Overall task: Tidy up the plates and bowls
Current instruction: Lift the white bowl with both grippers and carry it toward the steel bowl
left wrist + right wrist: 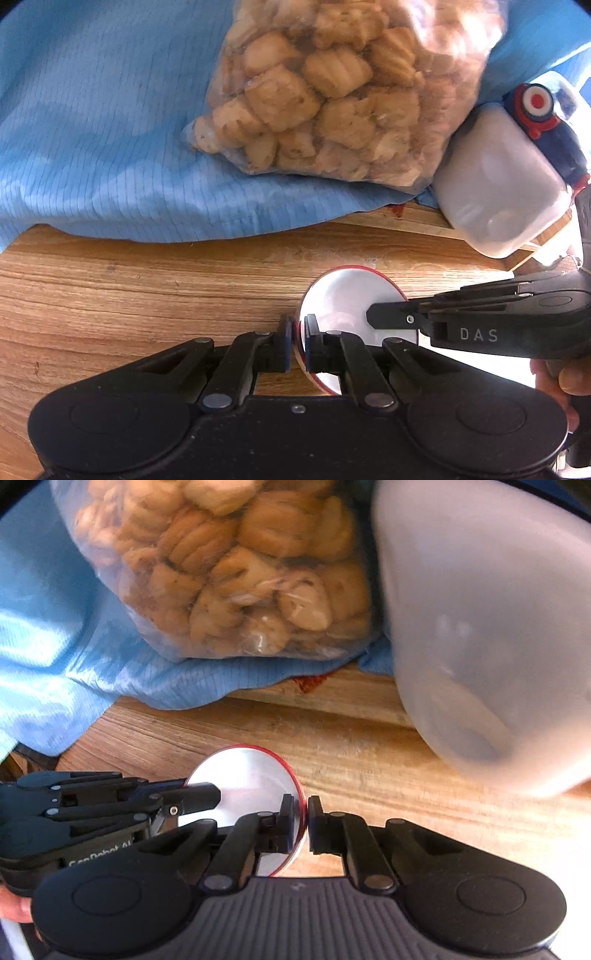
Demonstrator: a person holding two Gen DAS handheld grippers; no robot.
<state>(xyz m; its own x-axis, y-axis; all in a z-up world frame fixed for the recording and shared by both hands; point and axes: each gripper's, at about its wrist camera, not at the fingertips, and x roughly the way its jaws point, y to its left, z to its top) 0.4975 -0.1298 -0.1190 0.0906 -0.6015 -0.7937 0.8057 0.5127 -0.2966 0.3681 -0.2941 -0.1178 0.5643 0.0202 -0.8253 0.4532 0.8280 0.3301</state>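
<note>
A small white plate with a red rim (343,299) sits low over the wooden table (147,288), tilted toward the cameras. My left gripper (296,326) is shut on its left rim, one pad on each face. My right gripper (371,315) reaches in from the right across the plate's white face. In the right wrist view the same plate (243,771) is pinched at its right rim by my right gripper (306,818), while my left gripper (218,794) comes in from the left over the plate. Part of the plate is hidden behind the fingers.
A clear bag of biscuits (325,96) lies on a blue cloth (92,129) just behind the plate. A white plastic container (498,184) and a blue item with a red-and-white round mark (535,103) stand at the right. Bare wood shows to the left.
</note>
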